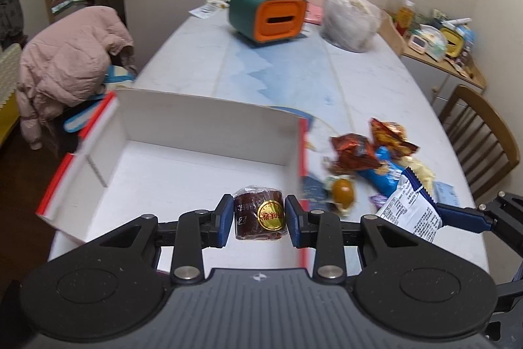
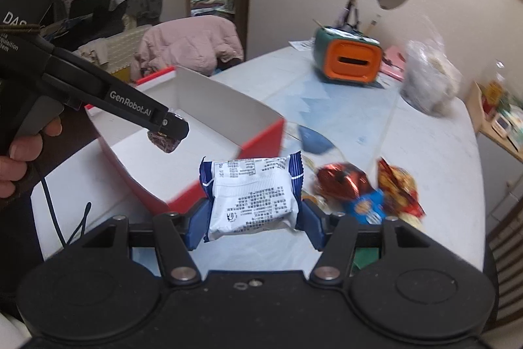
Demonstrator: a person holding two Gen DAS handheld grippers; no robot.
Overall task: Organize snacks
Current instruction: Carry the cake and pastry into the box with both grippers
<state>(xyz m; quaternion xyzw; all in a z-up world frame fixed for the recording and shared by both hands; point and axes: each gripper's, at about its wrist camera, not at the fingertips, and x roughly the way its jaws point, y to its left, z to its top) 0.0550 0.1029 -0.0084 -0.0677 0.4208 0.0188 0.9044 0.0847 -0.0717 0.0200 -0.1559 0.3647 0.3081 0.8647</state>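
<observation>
From the left wrist, we see our left tool (image 1: 260, 215) pinching a small dark-brown wrapped cake with a gold seal (image 1: 260, 215) above the open white-and-red cardboard box (image 1: 209, 133) on the pale bench (image 1: 294, 71). From the right wrist, our right tool (image 2: 253, 211) pinches a white-and-blue plastic snack packet (image 2: 253, 197) just beside the box, with loose wrapped snacks (image 2: 366, 188) lying to its right.

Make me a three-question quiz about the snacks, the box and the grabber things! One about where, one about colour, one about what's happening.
1. Where is the snack pile?
A. inside the box
B. on the table beside the box
C. on the chair

2. What colour is the box outside?
A. red
B. green
C. yellow

3. What is the right gripper doing?
A. hanging open
B. holding a lamp
C. gripping the white packet

B: the pile lies on the table.
A: red walls.
C: both pads press it.
</observation>
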